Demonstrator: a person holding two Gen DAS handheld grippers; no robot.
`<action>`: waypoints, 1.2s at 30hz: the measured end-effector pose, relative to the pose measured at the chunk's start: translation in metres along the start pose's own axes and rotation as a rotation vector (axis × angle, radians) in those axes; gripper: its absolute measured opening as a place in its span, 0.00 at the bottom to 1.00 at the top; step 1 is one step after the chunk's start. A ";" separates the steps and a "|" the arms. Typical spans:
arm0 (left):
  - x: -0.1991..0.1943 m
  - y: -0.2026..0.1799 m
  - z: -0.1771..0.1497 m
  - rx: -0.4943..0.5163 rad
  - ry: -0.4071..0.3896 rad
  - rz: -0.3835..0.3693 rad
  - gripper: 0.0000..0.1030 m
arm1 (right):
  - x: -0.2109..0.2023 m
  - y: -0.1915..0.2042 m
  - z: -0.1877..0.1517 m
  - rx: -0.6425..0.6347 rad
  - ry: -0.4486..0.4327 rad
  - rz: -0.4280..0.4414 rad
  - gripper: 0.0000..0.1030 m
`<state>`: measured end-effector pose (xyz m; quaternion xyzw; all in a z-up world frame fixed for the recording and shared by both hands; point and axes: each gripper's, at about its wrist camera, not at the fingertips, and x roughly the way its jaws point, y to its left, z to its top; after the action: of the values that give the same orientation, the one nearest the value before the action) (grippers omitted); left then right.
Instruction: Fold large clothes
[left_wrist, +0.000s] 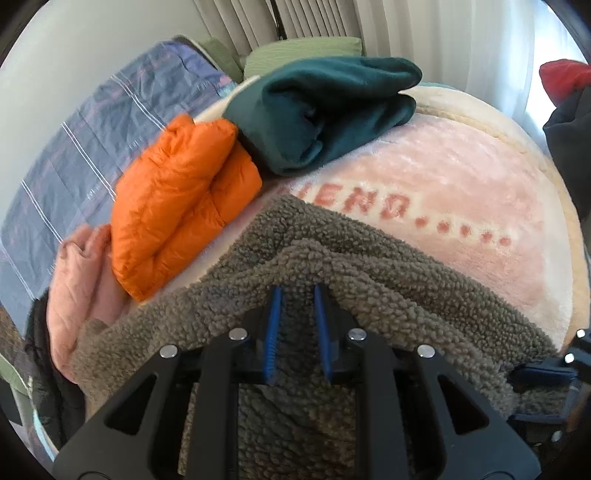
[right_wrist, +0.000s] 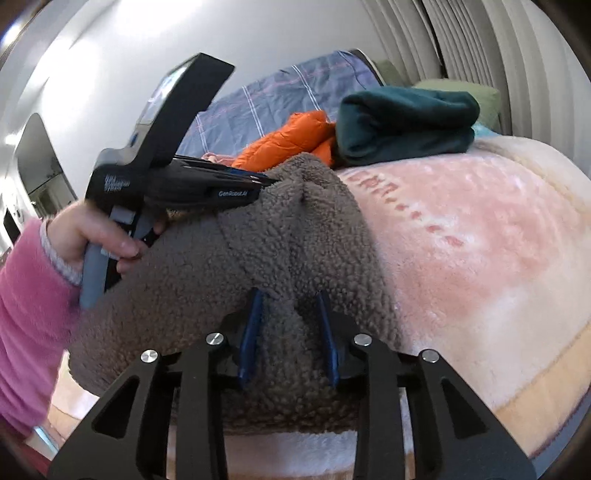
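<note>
A grey-brown sherpa fleece garment (left_wrist: 369, 266) lies bunched on a pink plush blanket (left_wrist: 443, 177) on the bed. My left gripper (left_wrist: 297, 291) is shut on a raised fold of the fleece between its blue pads. In the right wrist view the fleece (right_wrist: 229, 266) fills the foreground, and my right gripper (right_wrist: 290, 295) grips another fold of it, fabric packed between the blue fingers. The left gripper (right_wrist: 271, 181) shows there too, held by a hand in a pink sleeve, pinching the fleece's far ridge.
Folded clothes sit at the back of the bed: an orange puffer jacket (left_wrist: 177, 199), a dark green fleece (left_wrist: 325, 110) and a pink garment (left_wrist: 81, 280). A blue striped quilt (left_wrist: 92, 133) lies left; curtains (right_wrist: 480, 40) hang behind.
</note>
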<state>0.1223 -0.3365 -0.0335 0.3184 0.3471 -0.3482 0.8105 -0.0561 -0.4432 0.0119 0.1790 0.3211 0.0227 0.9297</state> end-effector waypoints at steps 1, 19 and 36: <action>-0.005 0.000 -0.002 0.000 -0.020 0.019 0.25 | -0.001 0.006 0.000 -0.041 -0.005 -0.026 0.32; -0.185 -0.051 -0.212 -0.081 -0.166 0.070 0.79 | -0.009 0.011 -0.004 -0.033 -0.037 -0.110 0.53; -0.123 -0.031 -0.235 -0.183 -0.069 0.330 0.86 | -0.005 0.017 -0.009 -0.099 -0.072 -0.219 0.76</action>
<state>-0.0450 -0.1336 -0.0761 0.2840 0.2925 -0.1883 0.8935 -0.0644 -0.4251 0.0141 0.0976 0.3038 -0.0697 0.9452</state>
